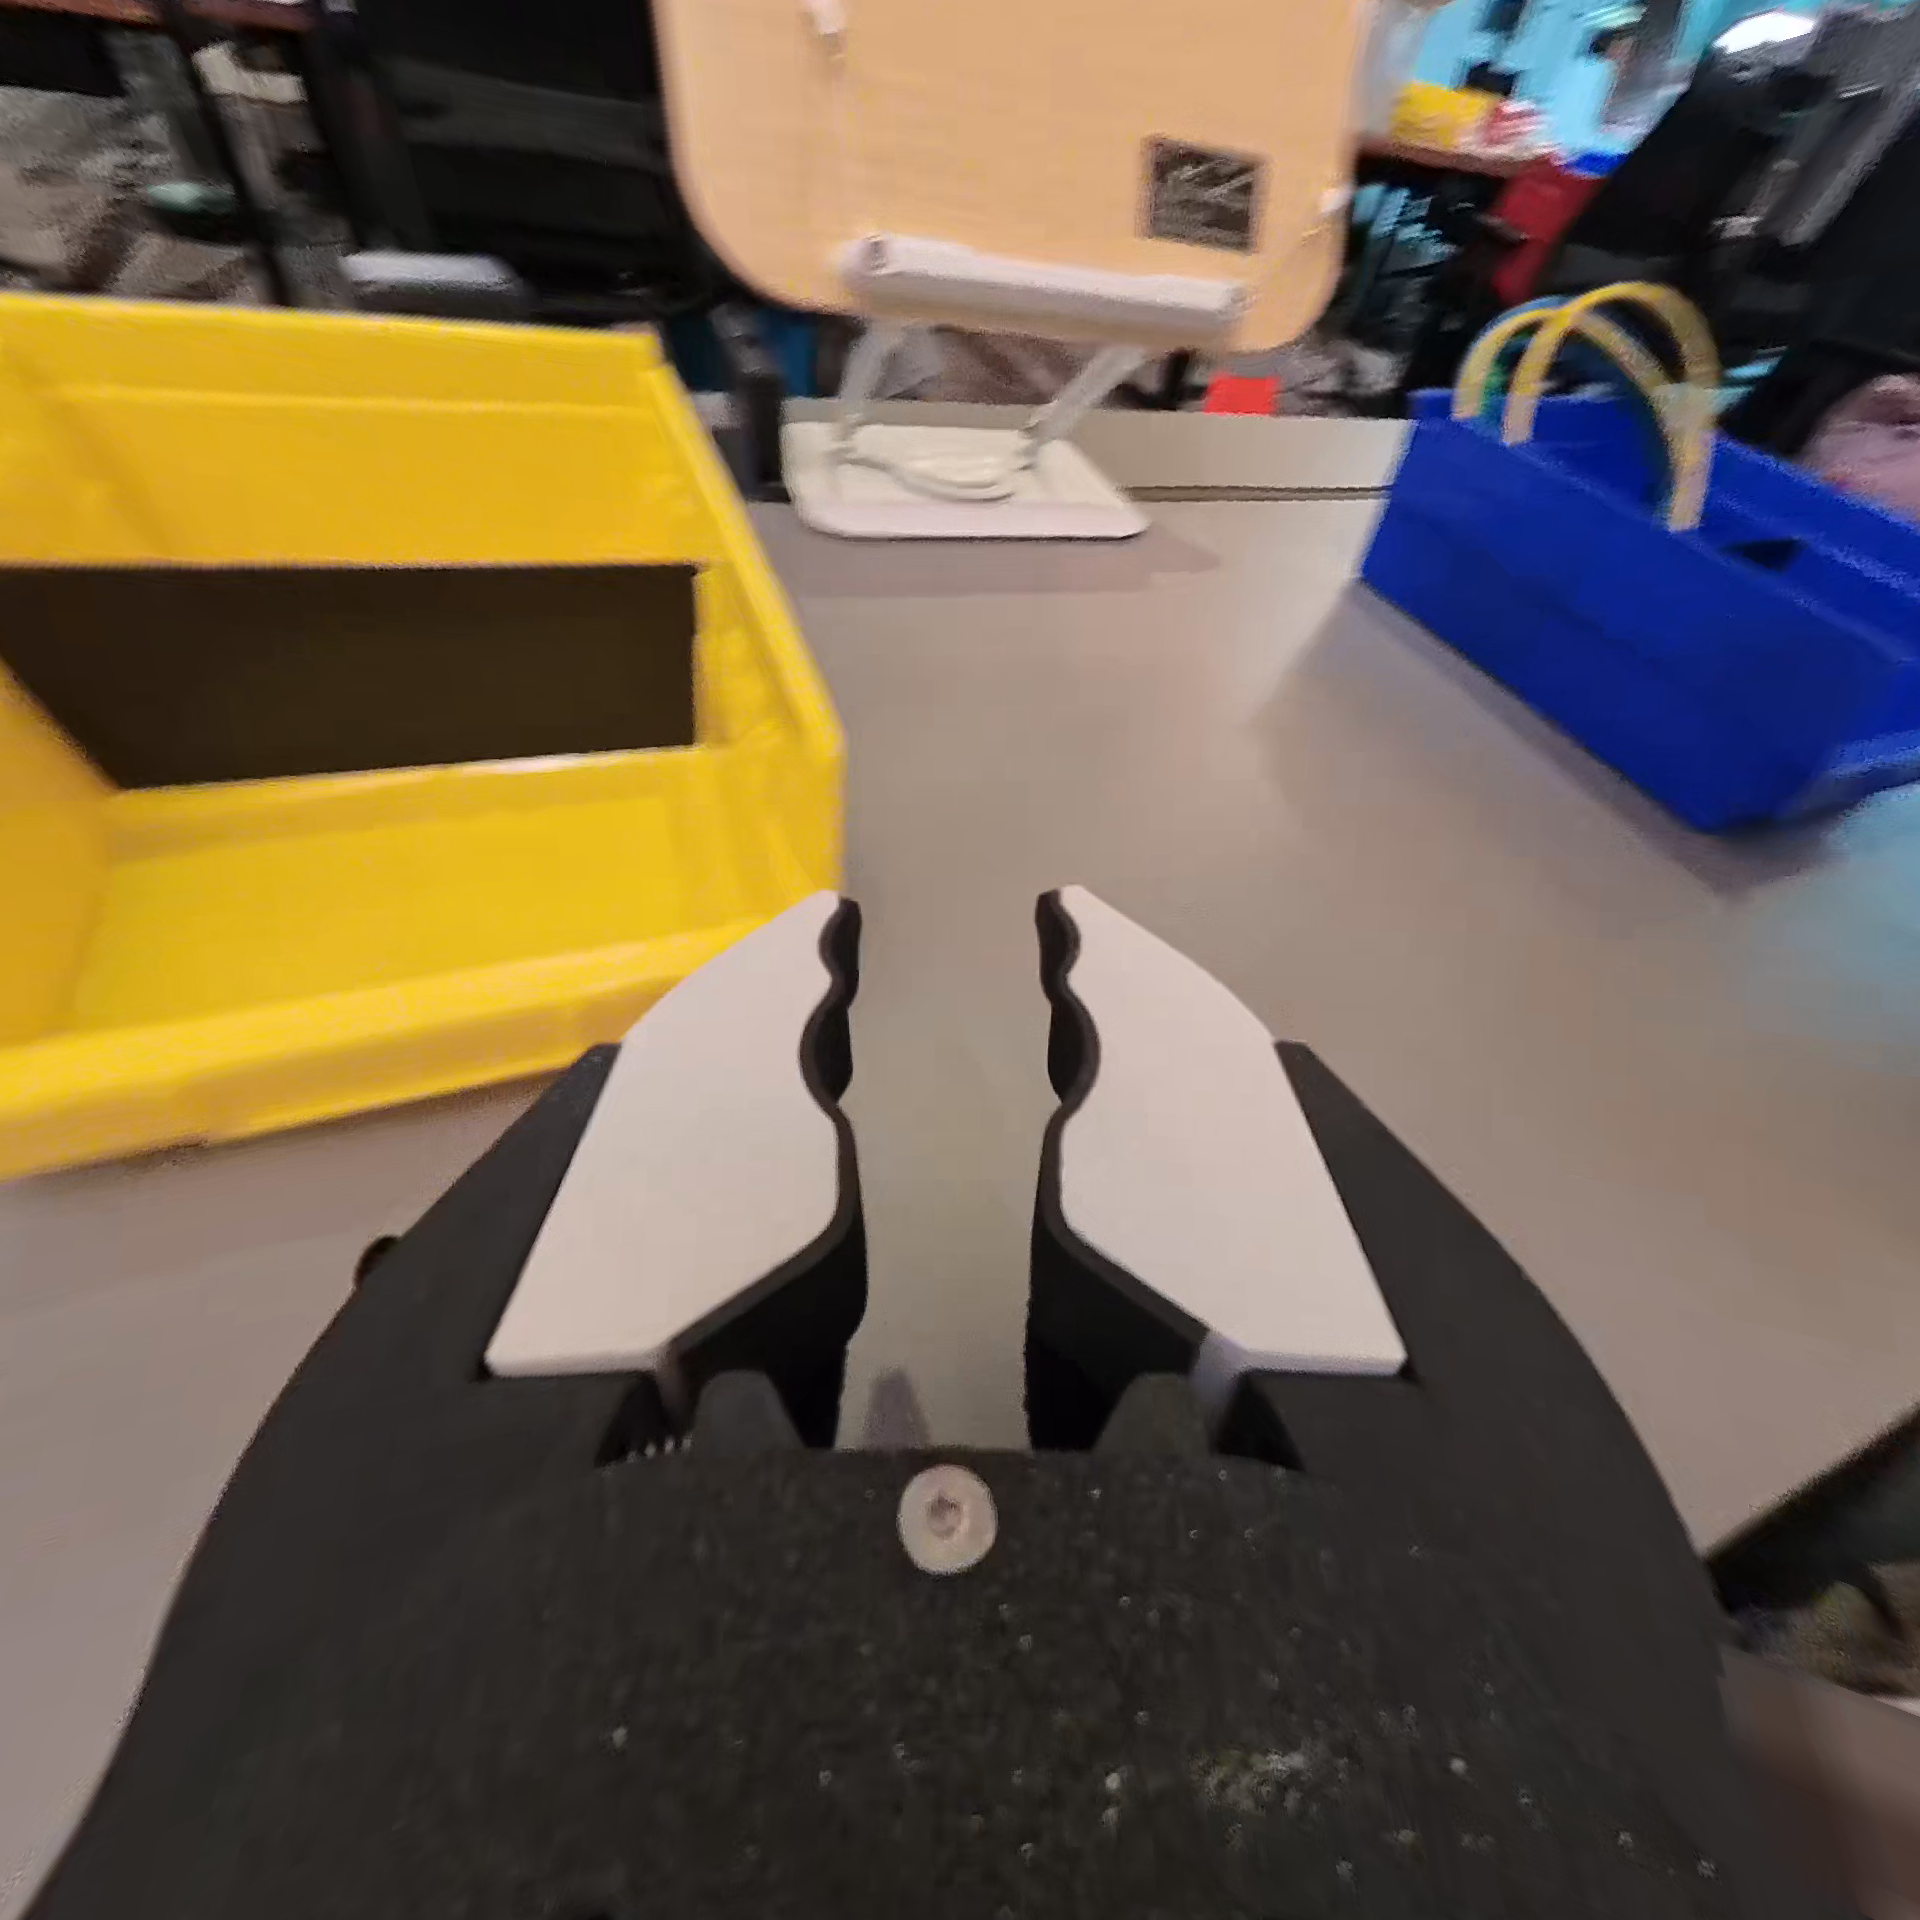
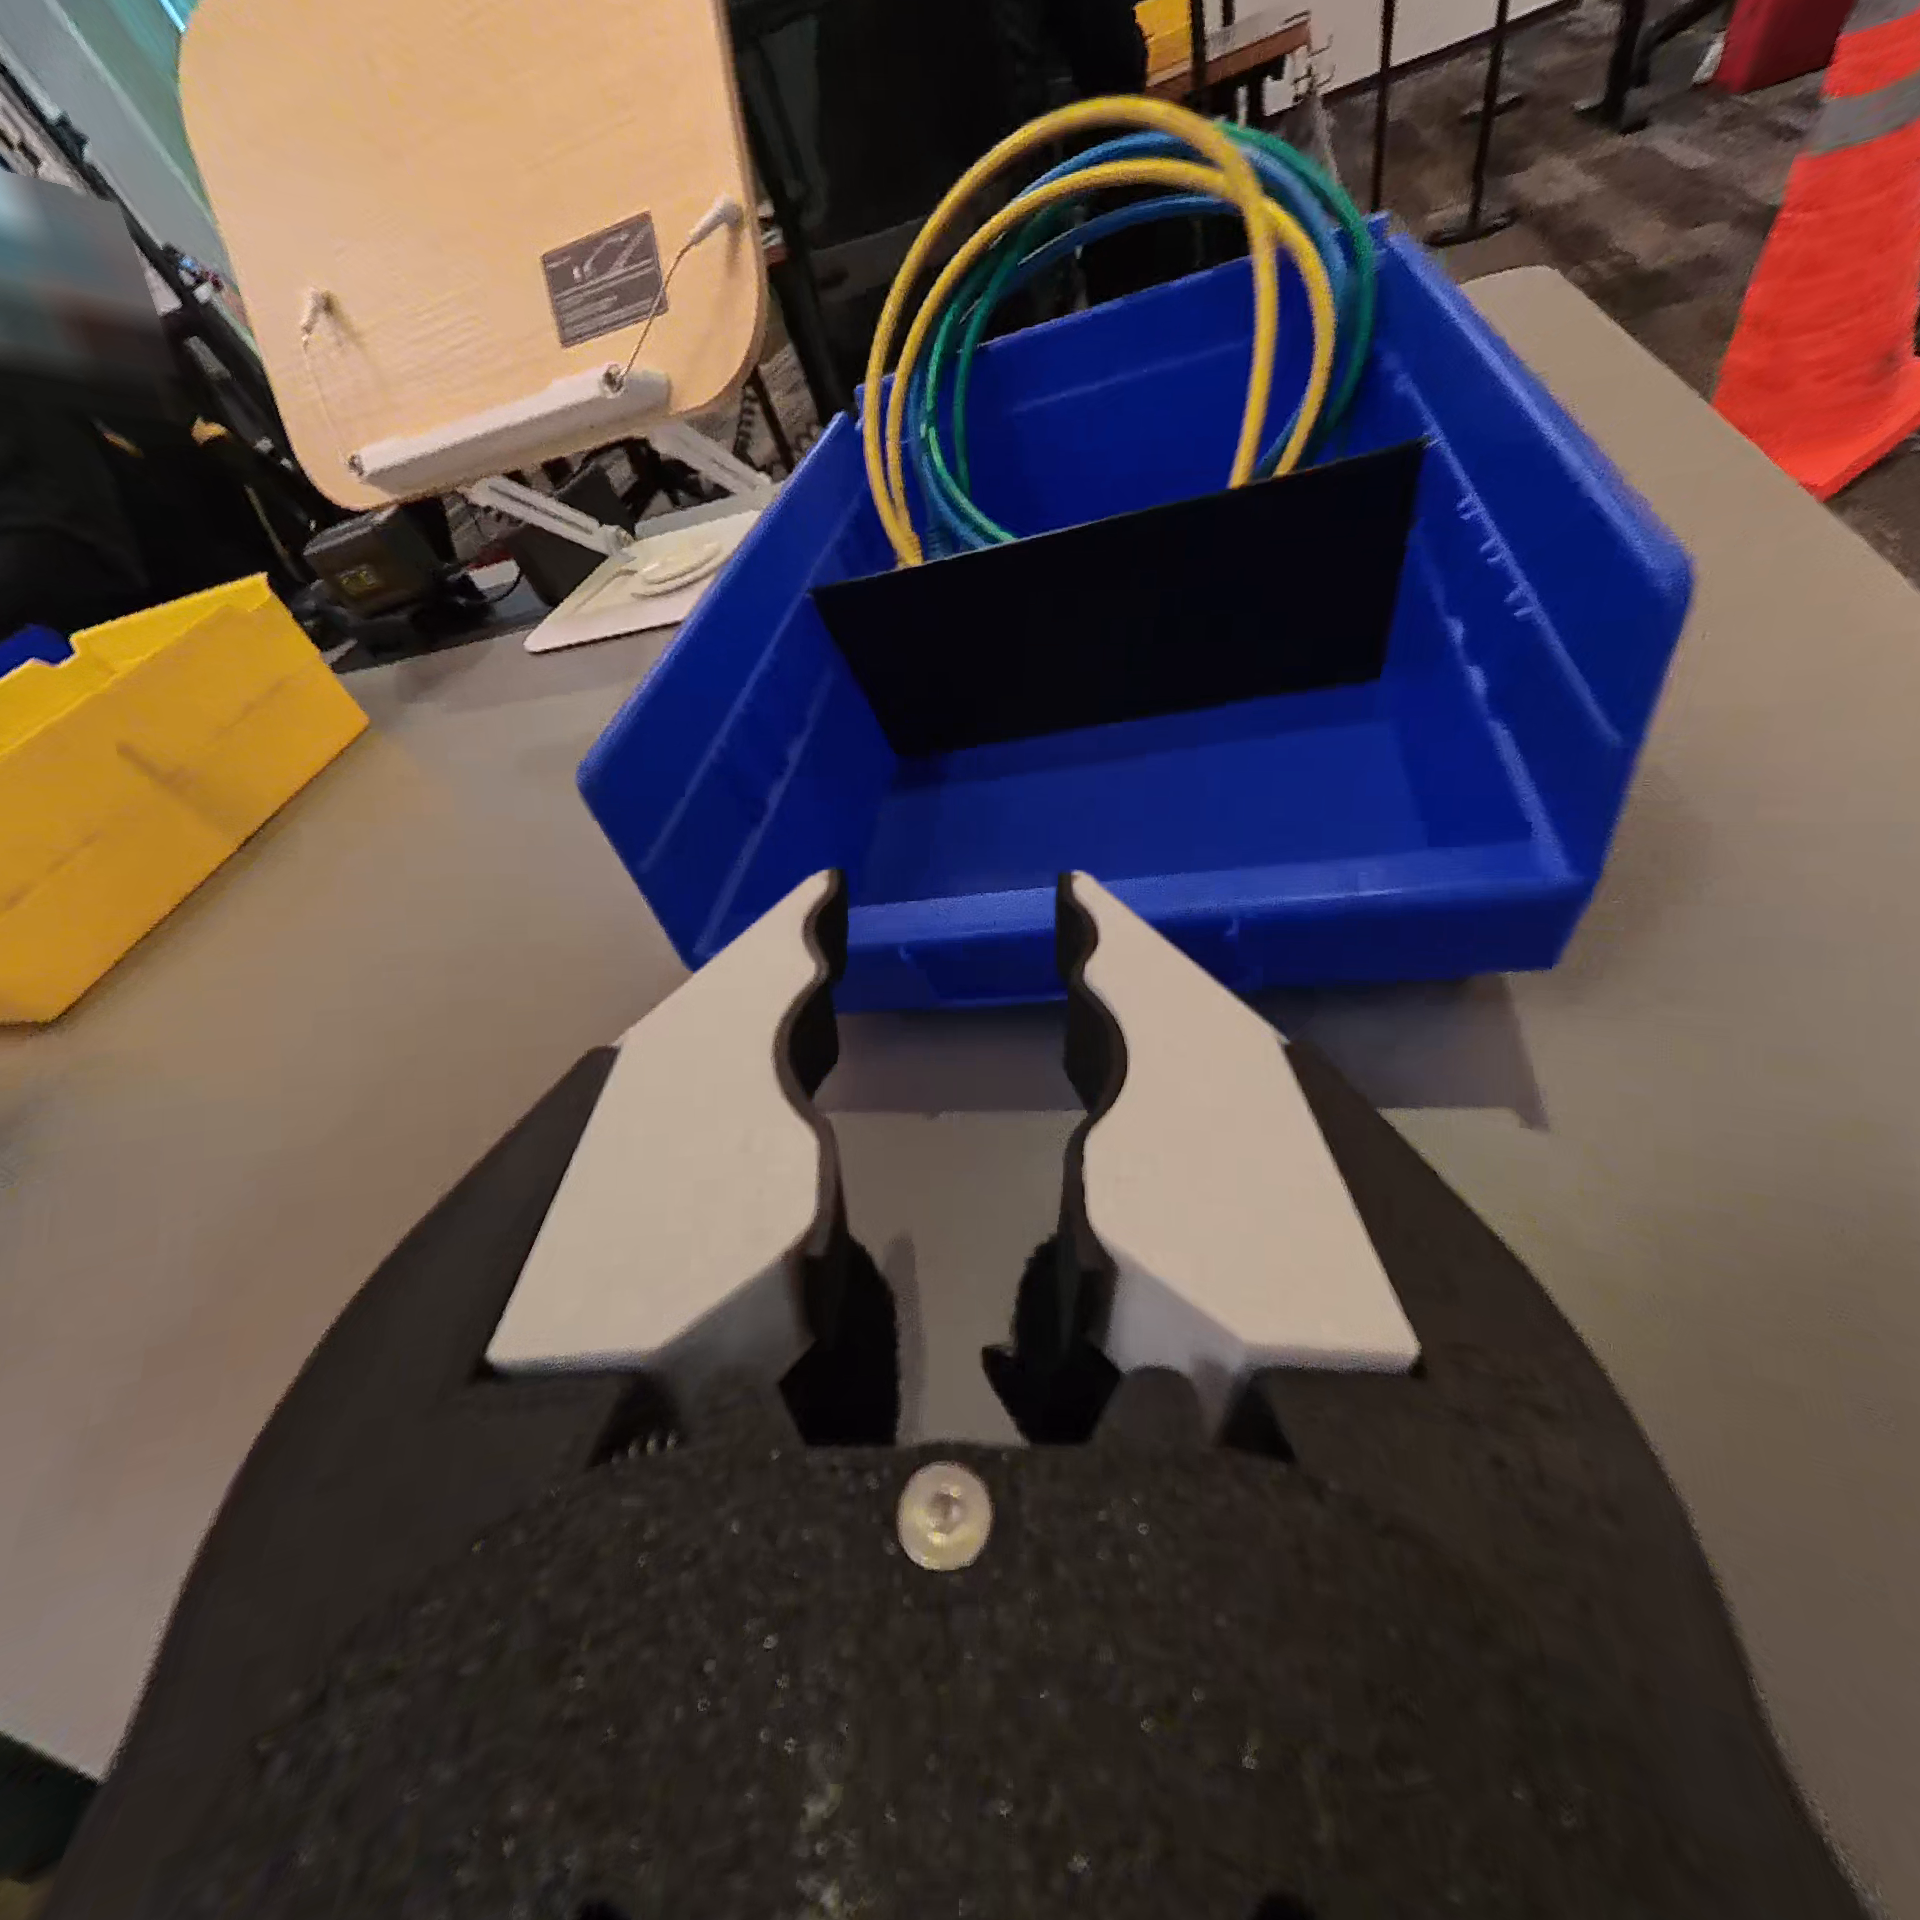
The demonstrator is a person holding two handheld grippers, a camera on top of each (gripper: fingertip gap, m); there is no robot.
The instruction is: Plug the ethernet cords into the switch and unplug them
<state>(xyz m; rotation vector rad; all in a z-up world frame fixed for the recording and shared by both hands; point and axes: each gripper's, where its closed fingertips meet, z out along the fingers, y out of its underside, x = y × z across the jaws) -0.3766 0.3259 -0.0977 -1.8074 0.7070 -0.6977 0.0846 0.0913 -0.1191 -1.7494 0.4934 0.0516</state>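
Cords (image 2: pixel 1101 312) loop up out of the back compartment of the blue bin (image 2: pixel 1195 862), behind its black divider (image 2: pixel 1122 613), likely parked there to keep them in reach. Right claw (image 2: pixel 948 914) hovers part open and empty just short of the bin's front wall, cords beyond it. Left claw (image 1: pixel 948 925), also part open and empty, hangs over the table (image 1: pixel 1143 831) beside the yellow bin (image 1: pixel 364 935). No switch shows.

L tool (image 1: pixel 948 914), R tool (image 2: pixel 948 894): agape, empty

Yellow, green, blue ethernet cords (image 2: pixel 1122 312) loop from the blue bin (image 2: pixel 1558 665).
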